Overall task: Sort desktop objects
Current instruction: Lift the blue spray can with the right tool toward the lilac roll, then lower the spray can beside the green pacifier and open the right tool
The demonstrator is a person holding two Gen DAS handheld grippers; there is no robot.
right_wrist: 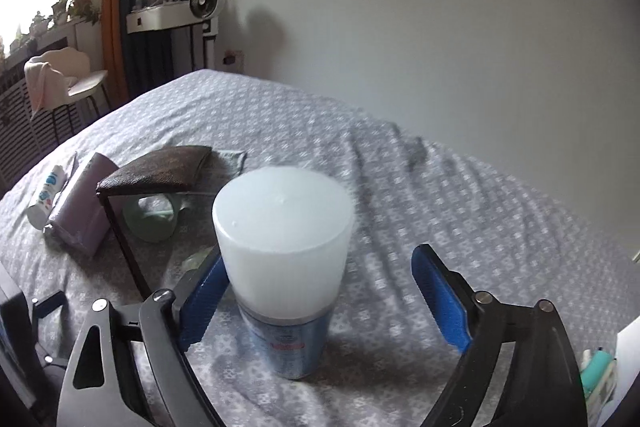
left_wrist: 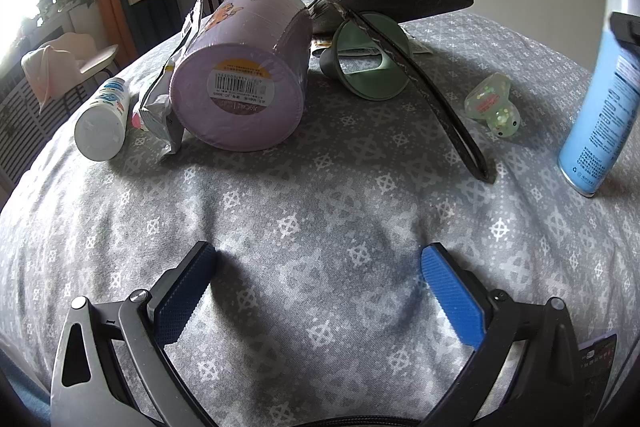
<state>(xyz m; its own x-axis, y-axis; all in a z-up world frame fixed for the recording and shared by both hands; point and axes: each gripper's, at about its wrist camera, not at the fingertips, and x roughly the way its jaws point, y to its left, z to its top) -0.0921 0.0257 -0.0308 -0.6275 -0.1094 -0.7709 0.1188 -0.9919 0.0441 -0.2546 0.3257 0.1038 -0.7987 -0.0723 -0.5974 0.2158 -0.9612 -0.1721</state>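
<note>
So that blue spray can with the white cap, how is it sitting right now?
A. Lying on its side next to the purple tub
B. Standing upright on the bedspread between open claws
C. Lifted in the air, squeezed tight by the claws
B: the spray can stands on the grey bedspread, and the right gripper is spread wide, its right pad plainly clear of the can.

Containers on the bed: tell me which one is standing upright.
The blue spray can with the white cap, standing between the right gripper's open fingers. The purple canister and the small white bottle lie on their sides.
</note>
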